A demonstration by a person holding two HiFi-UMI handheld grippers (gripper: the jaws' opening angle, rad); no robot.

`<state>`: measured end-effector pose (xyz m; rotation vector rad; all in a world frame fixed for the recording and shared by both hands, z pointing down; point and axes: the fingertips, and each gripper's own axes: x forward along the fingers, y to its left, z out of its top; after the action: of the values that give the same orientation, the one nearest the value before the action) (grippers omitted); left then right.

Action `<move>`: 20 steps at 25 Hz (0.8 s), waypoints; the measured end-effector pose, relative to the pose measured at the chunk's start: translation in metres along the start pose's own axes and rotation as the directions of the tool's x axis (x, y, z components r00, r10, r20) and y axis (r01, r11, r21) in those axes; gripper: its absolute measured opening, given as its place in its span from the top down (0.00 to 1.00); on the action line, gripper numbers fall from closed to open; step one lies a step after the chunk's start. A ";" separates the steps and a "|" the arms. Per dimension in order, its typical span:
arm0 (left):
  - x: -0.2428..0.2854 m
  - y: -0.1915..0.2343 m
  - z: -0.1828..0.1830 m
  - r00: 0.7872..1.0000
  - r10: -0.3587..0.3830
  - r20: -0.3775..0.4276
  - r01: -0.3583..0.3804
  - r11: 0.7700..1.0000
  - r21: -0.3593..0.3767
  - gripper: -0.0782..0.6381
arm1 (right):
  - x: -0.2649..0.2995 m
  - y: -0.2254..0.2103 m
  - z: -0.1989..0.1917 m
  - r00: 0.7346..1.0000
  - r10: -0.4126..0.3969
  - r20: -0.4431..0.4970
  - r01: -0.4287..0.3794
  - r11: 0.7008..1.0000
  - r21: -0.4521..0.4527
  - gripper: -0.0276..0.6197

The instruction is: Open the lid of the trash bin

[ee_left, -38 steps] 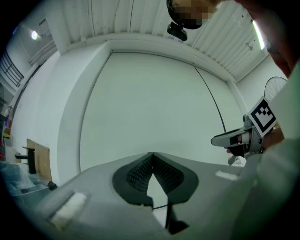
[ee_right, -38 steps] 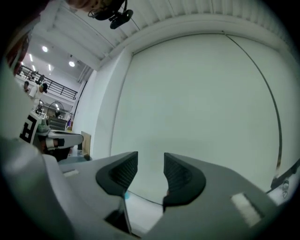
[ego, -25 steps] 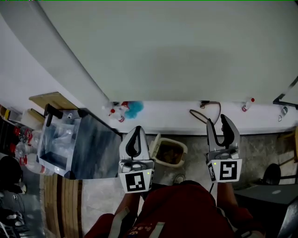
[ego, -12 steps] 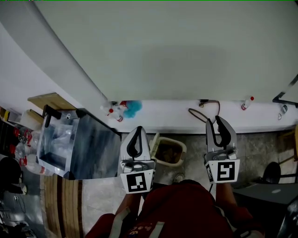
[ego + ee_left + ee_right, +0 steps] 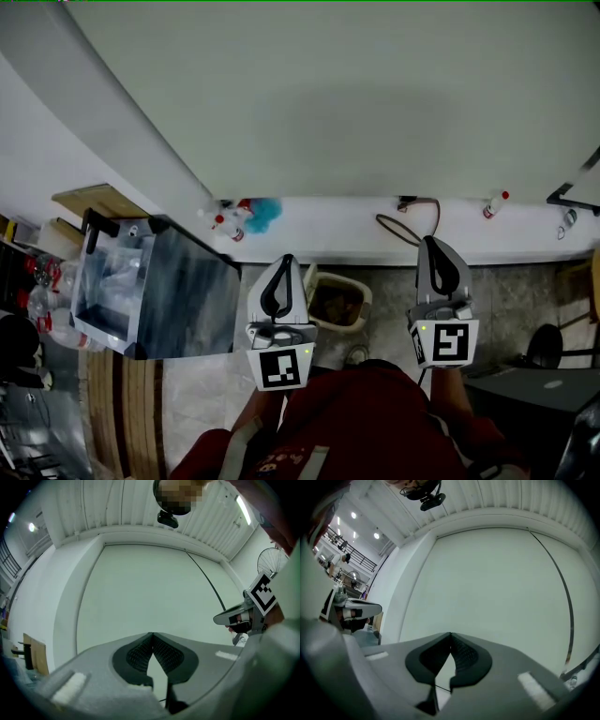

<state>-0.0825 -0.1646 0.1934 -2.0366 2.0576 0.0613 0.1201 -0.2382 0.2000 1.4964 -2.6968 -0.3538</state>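
Hovering above trash bin (image 5: 367, 305) | left tool (image 5: 287, 259) closed | right tool (image 5: 429, 240) just closed, empty | grey box (image 5: 192, 300) alongside

The left tool (image 5: 286, 260) hides the left rim of the small beige bin (image 5: 367, 294); its brown contents are unclear. Far right of the bin, a black frame (image 5: 574, 195) is cut by the picture's edge.

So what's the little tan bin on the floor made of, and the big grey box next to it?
The little tan bin looks like plastic: smooth, matte, rounded rim. The big grey box seems to be brushed metal, judging by its streaky sheen, but that's not certain.
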 end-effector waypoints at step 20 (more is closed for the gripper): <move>0.000 -0.002 -0.007 1.000 0.010 -0.016 -0.010 1.000 -0.019 0.88 | -0.004 -0.005 -0.009 1.000 -0.012 -0.013 0.012 1.000 0.002 0.96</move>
<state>-0.0814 -0.1658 0.2001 -2.0444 2.0844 0.0677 0.1275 -0.2387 0.2077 1.5109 -2.6798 -0.3403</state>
